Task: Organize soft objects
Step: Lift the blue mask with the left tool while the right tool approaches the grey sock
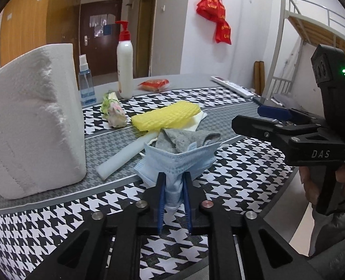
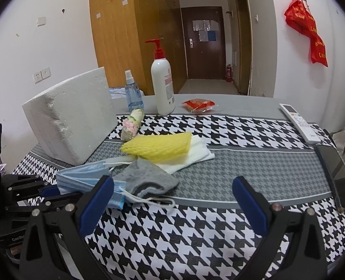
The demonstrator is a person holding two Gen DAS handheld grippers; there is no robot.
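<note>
Nearest my left lens, the left tool [image 1: 174,187] is clenched on the bunched lower edge of the blue face mask [image 1: 177,161], its blue pads pressing the fabric from both sides. The mask rises from the houndstooth counter [image 1: 242,163] with the grey sock [image 1: 184,138] directly behind it. My right tool [image 2: 172,200] stands released, wide apart and holding nothing, just short of the sock. Progress, as I judge it: barely begun. Only the mask is gripped; the sock, yellow foam sleeve [image 1: 165,116], white cloth [image 2: 195,154] beneath it, white foam strip [image 1: 123,157] and floral tissue pack [image 1: 114,112] lie in one loose overlapping cluster, unsorted. No bin or destination shows in either view, so I cannot tell where the items belong. View comparison: the left camera alone shows the pinch itself and the hand [image 1: 324,182] carrying the right tool; the right camera alone shows the mask's ear loops [image 2: 149,198] trailing on the counter, the dark phone [image 2: 338,175] whole, and the full remote [image 2: 298,122].
</note>
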